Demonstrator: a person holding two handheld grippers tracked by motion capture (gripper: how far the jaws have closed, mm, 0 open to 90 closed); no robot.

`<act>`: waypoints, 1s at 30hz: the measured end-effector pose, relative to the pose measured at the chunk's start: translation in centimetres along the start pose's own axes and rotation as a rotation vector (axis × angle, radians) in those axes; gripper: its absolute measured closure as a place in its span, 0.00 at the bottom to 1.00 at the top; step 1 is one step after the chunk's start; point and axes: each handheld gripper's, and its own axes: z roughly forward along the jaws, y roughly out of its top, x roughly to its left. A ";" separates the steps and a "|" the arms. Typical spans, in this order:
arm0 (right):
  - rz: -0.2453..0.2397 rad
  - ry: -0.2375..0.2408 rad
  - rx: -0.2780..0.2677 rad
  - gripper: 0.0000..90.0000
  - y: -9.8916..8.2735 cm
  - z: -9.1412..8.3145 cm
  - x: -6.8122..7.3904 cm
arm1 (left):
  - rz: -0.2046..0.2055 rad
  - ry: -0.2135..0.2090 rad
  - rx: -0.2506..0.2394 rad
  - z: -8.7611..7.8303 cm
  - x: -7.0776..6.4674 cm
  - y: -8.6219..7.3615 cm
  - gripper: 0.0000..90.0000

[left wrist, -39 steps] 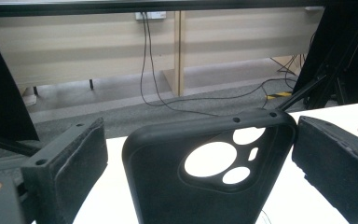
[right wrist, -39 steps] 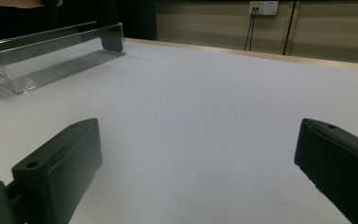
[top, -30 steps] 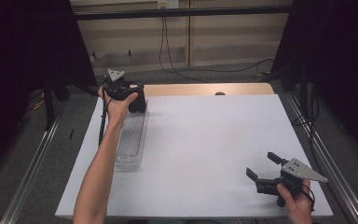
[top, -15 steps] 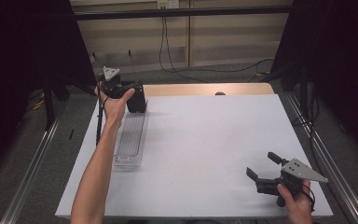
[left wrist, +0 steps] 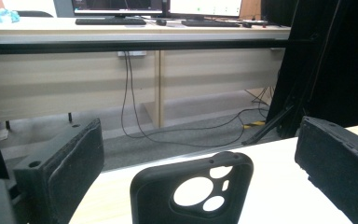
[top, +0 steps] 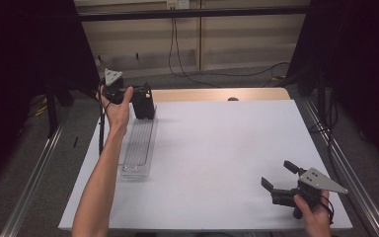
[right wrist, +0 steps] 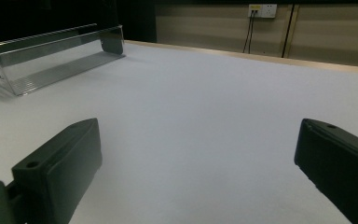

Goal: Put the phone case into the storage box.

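Fingers of both grippers gape open; phone case [left wrist: 193,189] stands in clear tray [top: 139,146].

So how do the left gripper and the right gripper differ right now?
The left gripper is raised at the table's far left edge, by the clear tray's far end; the right gripper sits low at the near right corner. A black phone case stands between the left gripper's jaws, untouched; the right gripper's jaws frame bare white tabletop. Both are open.
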 end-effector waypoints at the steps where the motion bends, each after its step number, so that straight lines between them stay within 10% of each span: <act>1: -0.001 0.000 -0.001 0.00 0.0 0.0 0.0 | -0.001 0.002 -0.002 -0.2 0.0 0.0 0.02; 30: -0.001 -0.024 -0.006 0.00 0.1 0.0 -0.3 | 0.025 -0.095 -0.038 -4.5 0.2 -0.1 0.02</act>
